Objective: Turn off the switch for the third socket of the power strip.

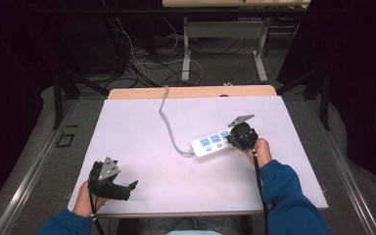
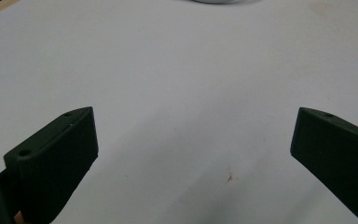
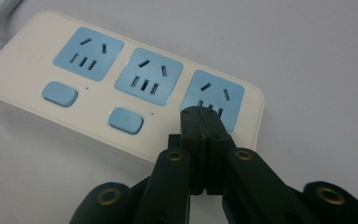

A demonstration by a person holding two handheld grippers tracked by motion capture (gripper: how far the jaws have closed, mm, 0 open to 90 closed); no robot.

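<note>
A white power strip (image 1: 211, 145) with three blue sockets and blue buttons lies right of the table's middle. Its grey cable (image 1: 169, 129) runs off toward the far edge. My right gripper (image 1: 233, 140) is shut with nothing between its jaws. In the right gripper view the joined tips (image 3: 203, 114) sit on top of the power strip (image 3: 121, 93), at the near edge of the third socket (image 3: 216, 100). Whether they press on it I cannot tell. My left gripper (image 1: 127, 190) rests near the front left of the table. It is open over bare surface (image 2: 195, 114).
A white board (image 1: 142, 147) covers the wooden table, whose far edge (image 1: 191, 91) shows behind it. A small brown mark (image 2: 230, 176) lies on the board between the left jaws. Beyond the table stand metal desk legs (image 1: 186, 54) and loose floor cables (image 1: 142, 63).
</note>
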